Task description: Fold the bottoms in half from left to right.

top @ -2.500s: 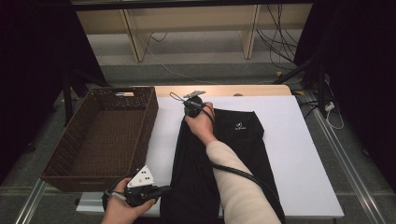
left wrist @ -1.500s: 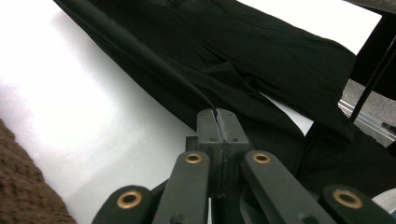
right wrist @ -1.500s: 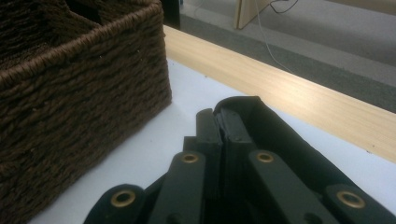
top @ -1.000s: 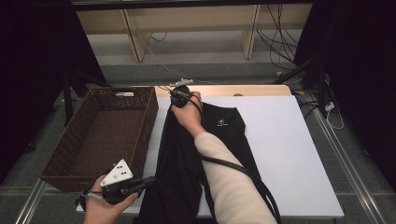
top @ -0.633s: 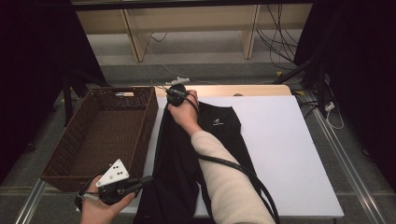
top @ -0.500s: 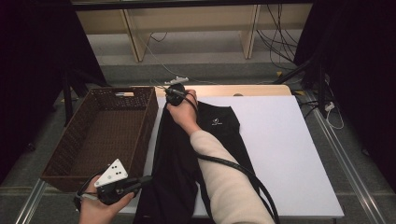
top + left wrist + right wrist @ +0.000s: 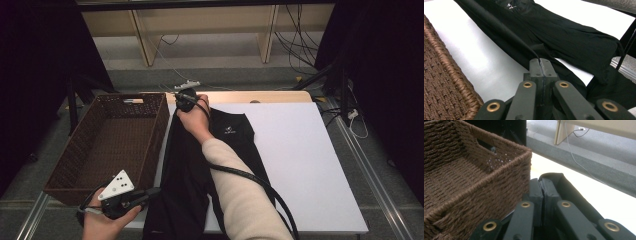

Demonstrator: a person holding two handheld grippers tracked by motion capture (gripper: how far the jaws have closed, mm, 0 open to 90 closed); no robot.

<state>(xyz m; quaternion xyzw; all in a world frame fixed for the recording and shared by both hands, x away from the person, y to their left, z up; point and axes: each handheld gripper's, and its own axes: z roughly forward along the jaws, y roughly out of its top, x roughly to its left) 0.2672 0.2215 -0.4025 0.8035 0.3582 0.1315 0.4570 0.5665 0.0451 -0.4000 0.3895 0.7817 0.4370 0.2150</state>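
The left gripper (image 7: 150,192), held in the person's left hand (image 7: 107,222) at the near edge of the white tabletop (image 7: 310,165), has its two black jaws pressed together on a thin fold of the black garment (image 7: 187,170). In the left gripper view (image 7: 541,65) the pinched edge of the cloth rises from the joined jaw tips and runs away in a taut ridge toward the far end of the garment. The grey three-cornered plate (image 7: 116,184) sits on top of this gripper, just beside the near corner of the brown woven rectangular basket (image 7: 107,145).

The right gripper (image 7: 184,95), in the right hand (image 7: 195,120) at the far side of the tabletop, is likewise clamped on the garment: in the right gripper view (image 7: 541,185) the jaws stand closed with a hem of black cloth (image 7: 574,195) wrapped about their tips. The basket's far corner (image 7: 519,162) is just beside these jaws. A black cable (image 7: 250,177) trails from this gripper along the cream sleeve (image 7: 240,200).

The garment lies lengthwise on the tabletop, stretched between the two grippers along the basket's right wall, with its near end hanging over the tabletop's near edge. A small pale logo (image 7: 230,131) shows on its far part. Beyond the tabletop are a grey floor (image 7: 240,75) and pale wooden shelf legs (image 7: 267,32).
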